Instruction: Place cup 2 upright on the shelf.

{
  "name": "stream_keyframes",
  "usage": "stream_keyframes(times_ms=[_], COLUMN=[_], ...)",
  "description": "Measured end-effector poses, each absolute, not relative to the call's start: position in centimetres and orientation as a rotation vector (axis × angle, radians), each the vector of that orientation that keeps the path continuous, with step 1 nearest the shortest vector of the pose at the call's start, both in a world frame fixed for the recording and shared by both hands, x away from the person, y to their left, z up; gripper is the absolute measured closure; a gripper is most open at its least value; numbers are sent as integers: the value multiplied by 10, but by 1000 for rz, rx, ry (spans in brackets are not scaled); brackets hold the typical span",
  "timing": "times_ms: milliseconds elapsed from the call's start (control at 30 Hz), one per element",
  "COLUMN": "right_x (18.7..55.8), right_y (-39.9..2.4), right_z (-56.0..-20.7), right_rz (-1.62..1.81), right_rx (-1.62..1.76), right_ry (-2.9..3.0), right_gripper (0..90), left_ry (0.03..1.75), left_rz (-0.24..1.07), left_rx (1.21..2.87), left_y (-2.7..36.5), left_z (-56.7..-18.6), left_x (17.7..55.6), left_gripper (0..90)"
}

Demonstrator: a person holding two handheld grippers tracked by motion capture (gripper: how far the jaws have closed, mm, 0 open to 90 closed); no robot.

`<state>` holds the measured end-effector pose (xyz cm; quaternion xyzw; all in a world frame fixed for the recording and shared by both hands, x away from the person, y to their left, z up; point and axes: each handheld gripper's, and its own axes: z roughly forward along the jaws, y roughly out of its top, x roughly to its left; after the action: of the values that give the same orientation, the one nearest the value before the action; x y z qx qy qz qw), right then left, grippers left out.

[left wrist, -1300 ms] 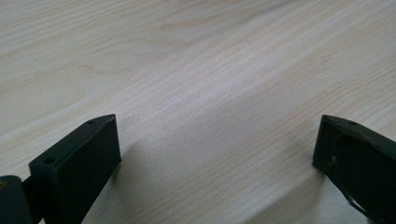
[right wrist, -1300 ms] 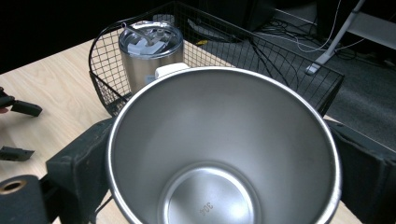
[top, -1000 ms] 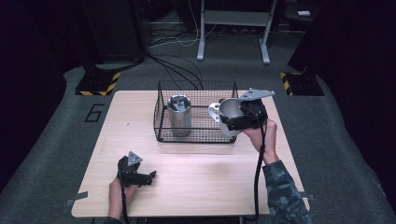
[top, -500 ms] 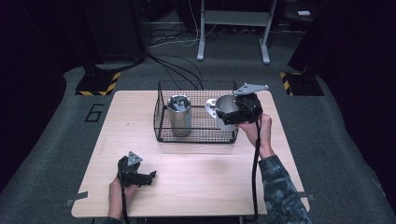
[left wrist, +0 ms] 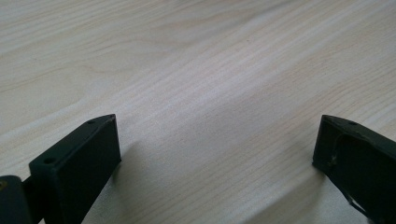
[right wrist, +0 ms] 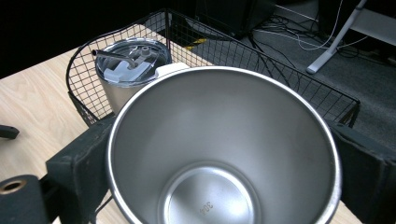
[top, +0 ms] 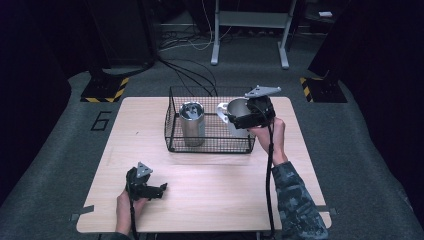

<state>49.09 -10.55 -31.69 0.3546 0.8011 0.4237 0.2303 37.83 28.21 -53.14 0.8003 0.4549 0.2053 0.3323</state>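
My right gripper (top: 239, 120) is shut on an open steel mug (top: 238, 111) with a white handle, held above the right end of the black wire basket (top: 210, 145). In the right gripper view the mug (right wrist: 224, 154) sits between the two black jaws, its empty inside facing the camera. A lidded steel tumbler (top: 192, 123) stands upright in the basket's left half; its clear lid and straw (right wrist: 133, 58) lie beyond the mug's rim. My left gripper (top: 159, 191) rests low on the table near the front left, open, with bare wood (left wrist: 210, 93) between its fingers.
The wooden table (top: 210, 200) has bare wood in front of the basket. Behind the table are cables on the floor (top: 190, 45), a grey stand leg (top: 216, 30) and yellow-black striped bases (top: 107, 90) at left and right.
My right gripper has carried the mug up and slightly left, over the basket's right end. The left gripper has stayed put.
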Motion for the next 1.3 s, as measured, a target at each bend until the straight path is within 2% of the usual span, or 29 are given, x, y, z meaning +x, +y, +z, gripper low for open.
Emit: stream_keyframes(times_ms=[1300], right_x=[548], right_y=[-75], right_z=[-355], right_rz=[1084], right_rx=[1082], right_ry=[2205], right_gripper=[55], left_ry=[1192], left_rz=[533], left_rx=[2092], left_y=[282], left_z=[-531], left_x=[378], left_gripper=[7])
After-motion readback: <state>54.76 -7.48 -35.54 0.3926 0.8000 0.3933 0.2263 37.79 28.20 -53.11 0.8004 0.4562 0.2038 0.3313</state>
